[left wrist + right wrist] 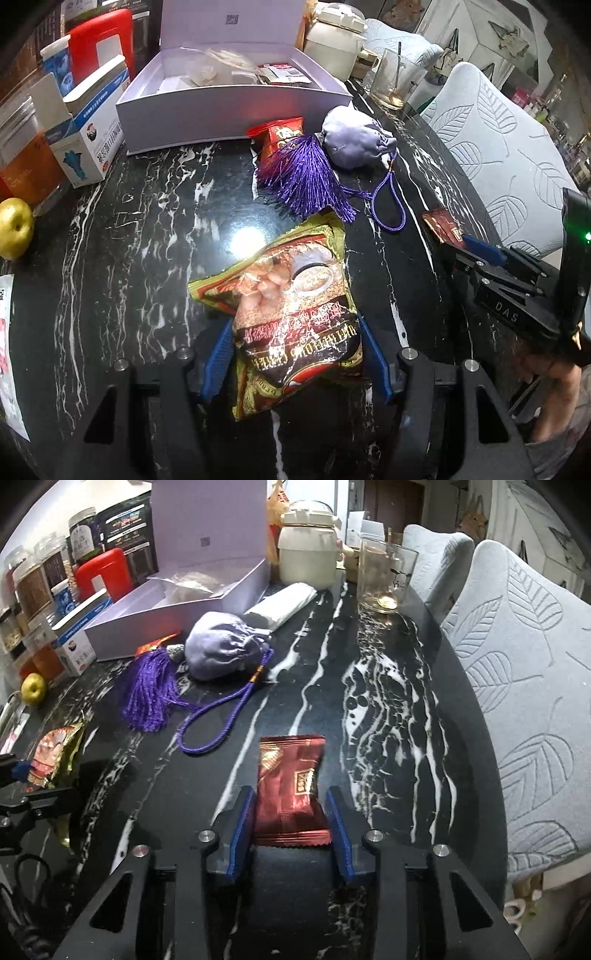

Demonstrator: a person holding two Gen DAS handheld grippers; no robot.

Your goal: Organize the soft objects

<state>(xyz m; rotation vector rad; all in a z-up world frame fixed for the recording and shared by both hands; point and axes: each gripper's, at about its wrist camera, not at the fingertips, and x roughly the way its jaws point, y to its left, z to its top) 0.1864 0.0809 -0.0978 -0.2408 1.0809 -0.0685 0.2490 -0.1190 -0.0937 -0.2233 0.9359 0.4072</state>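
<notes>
The left gripper (pixel 295 354) has its blue pads clamped on the sides of a puffy cereal snack bag (pixel 291 314), which bulges between them just above the black marble table (pixel 147 221). The right gripper (pixel 291 823) has its pads drawn in against a small dark red foil sachet (pixel 291 794) on the same table; no gap shows on either side, so it reads as gripped.

Both packets look light, soft and crinkly, with slick foil skins. Judging by that, a hold across the filled middle should be firmer than one on a sealed edge, and a hard squeeze could crush the contents.

The open lavender gift box (pixel 229 107) stands beyond both packets. Directly in front of the box lie a red snack packet (pixel 280 136), a lilac satin drawstring pouch (pixel 351 144) and its purple tassel (pixel 299 177), the pouch limp and easily pinched at the gathered neck. Inside the box are a clear plastic bag and a few small sachets, with room left. To the box's right stand a cream lidded pot (pixel 336 40) and a drinking glass (pixel 395 81) holding a spoon.
</notes>
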